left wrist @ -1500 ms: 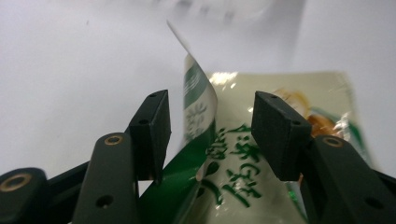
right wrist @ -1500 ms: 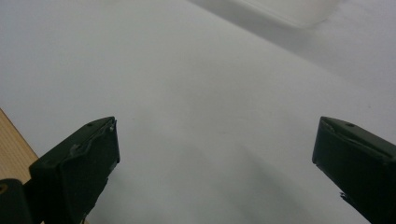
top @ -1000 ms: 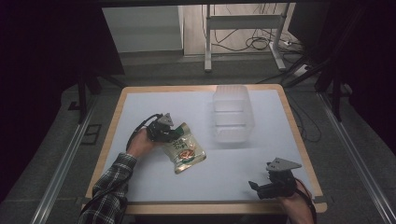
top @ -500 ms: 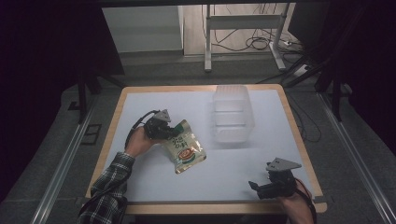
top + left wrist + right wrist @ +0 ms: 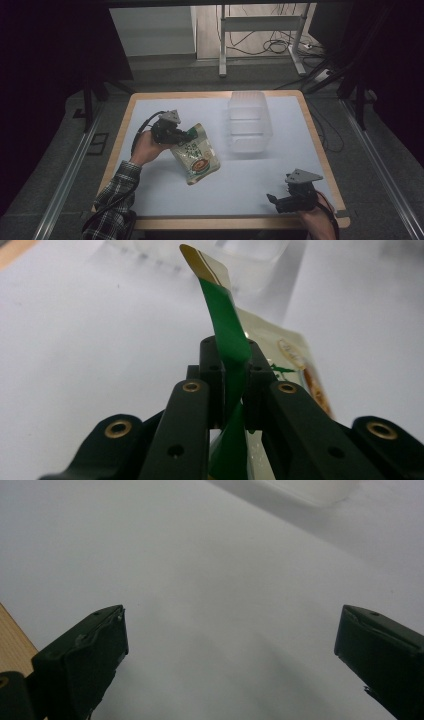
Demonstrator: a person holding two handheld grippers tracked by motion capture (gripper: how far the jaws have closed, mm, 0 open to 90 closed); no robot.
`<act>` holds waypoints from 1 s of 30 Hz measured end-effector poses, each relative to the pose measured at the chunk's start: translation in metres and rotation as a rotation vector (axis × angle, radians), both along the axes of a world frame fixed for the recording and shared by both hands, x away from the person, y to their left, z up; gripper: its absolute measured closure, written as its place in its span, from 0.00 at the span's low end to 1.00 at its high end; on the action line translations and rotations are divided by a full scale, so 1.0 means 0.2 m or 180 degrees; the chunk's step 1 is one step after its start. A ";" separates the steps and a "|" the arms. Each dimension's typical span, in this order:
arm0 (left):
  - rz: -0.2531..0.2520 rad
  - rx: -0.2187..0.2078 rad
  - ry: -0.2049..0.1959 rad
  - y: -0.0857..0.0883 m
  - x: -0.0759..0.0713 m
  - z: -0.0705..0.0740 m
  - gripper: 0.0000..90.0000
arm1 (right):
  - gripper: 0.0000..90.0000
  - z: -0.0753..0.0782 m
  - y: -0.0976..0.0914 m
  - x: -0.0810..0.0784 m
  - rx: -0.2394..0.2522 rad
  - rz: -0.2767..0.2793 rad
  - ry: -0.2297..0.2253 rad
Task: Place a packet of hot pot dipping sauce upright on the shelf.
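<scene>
The left claw (image 5: pixel 231 390) grips the green-edged pouch (image 5: pixel 196 157) by its top; the clear bin (image 5: pixel 248 127) lies toward two o'clock, probably its destination. The right claw (image 5: pixel 230 655) is open.

The left gripper (image 5: pixel 186 134) has risen from the table, moving slightly toward the upper part of the high view. Its jaws have just been closing and now clamp the green top edge of the packet (image 5: pixel 196 159). The packet has lifted with it: it now hangs tilted from the jaws at centre left of the frame, its lower end further off the white surface (image 5: pixel 250 180).
</scene>
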State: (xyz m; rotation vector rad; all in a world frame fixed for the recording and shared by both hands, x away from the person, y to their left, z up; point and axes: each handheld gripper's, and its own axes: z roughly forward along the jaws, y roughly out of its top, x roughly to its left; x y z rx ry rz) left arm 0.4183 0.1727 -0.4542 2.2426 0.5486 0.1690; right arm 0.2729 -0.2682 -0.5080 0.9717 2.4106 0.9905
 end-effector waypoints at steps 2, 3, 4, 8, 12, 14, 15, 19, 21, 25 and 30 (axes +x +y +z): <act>0.0004 -0.0043 -0.0029 0.01 -0.01 0.04 0.93 | 0.01 0.00 0.00 0.00 -0.0005 -0.0001 0.0002; 0.0009 -0.0072 -0.0037 0.01 -0.02 0.06 0.93 | 0.01 0.00 0.00 0.00 -0.0007 -0.0001 0.0002; 0.0001 -0.0091 -0.0051 0.02 -0.02 0.07 0.93 | 0.01 0.00 0.00 0.00 -0.0009 -0.0002 0.0002; 0.0018 -0.0177 -0.0090 0.03 -0.03 0.14 0.93 | 0.01 0.00 0.00 0.00 -0.0019 -0.0005 -0.0002; 0.0013 -0.0186 -0.0141 0.04 -0.03 0.20 0.93 | 0.01 0.00 0.00 0.00 -0.0022 -0.0005 0.0000; 0.0039 -0.0117 -0.0195 0.05 -0.03 0.22 0.93 | 0.01 0.00 0.00 0.00 -0.0023 -0.0004 -0.0003; 0.0064 -0.0118 -0.0206 0.05 -0.03 0.23 0.93 | 0.01 0.00 0.00 0.00 -0.0022 -0.0004 -0.0002; 0.0105 -0.0124 -0.0251 0.05 0.00 0.28 0.93 | 0.01 0.00 0.00 0.00 -0.0021 -0.0002 0.0001; 0.0098 -0.0110 -0.0273 0.05 0.01 0.30 0.93 | 0.01 0.00 0.00 0.00 -0.0021 -0.0002 0.0002; 0.0039 -0.0136 -0.0297 0.02 0.02 0.34 0.93 | 0.01 0.00 0.00 0.00 -0.0026 0.0002 0.0007; -0.0013 -0.0120 -0.0329 -0.05 0.04 0.37 0.93 | 0.01 0.00 0.00 0.00 -0.0017 0.0008 0.0011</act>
